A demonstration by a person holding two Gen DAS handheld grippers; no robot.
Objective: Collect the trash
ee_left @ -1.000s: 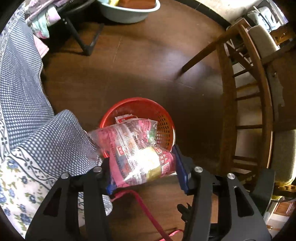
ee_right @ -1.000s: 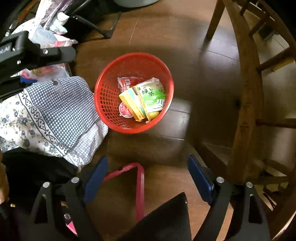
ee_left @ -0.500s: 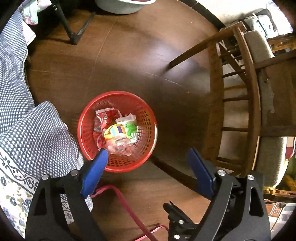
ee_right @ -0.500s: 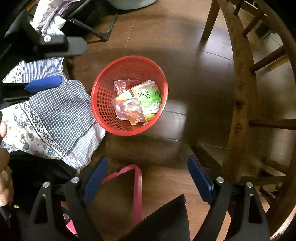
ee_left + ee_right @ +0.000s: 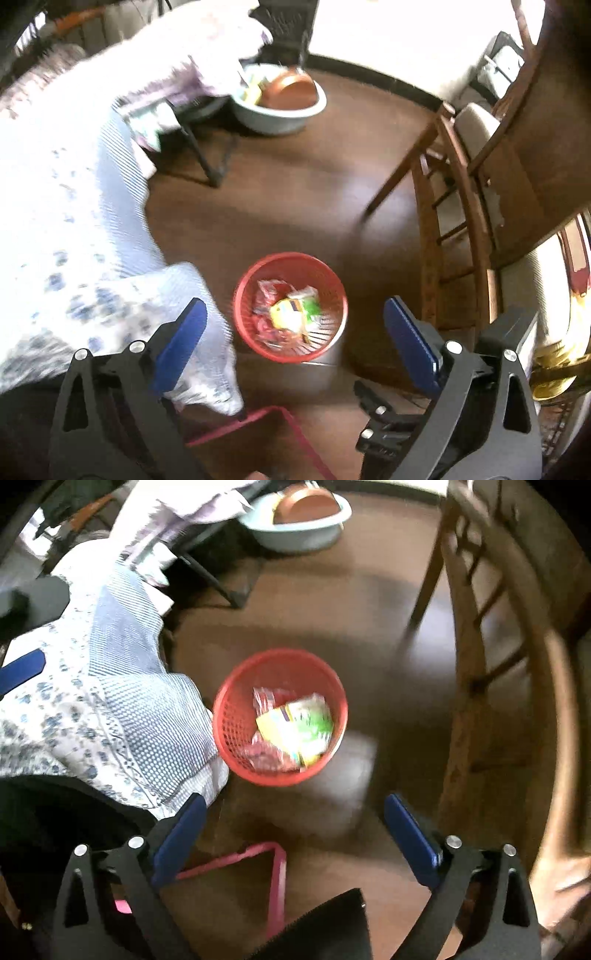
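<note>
Left gripper (image 5: 293, 325): jaws have just been opening, now spread wide, nothing between the pads.
Right gripper (image 5: 293, 819): jaws have just widened a little, fully apart, holding nothing.
Red basket (image 5: 243, 291): on the dark wood floor, ahead of and between both pairs of jaws, clear of the pads.
Trash (image 5: 295, 727): wrappers and packets heaped inside the basket; print too blurred to read, one looks green and yellow.
Checked cloth (image 5: 147, 738): left of the jaws, its edge just beside the basket rim.
Wooden chair (image 5: 458, 229): right of the jaws.
</note>
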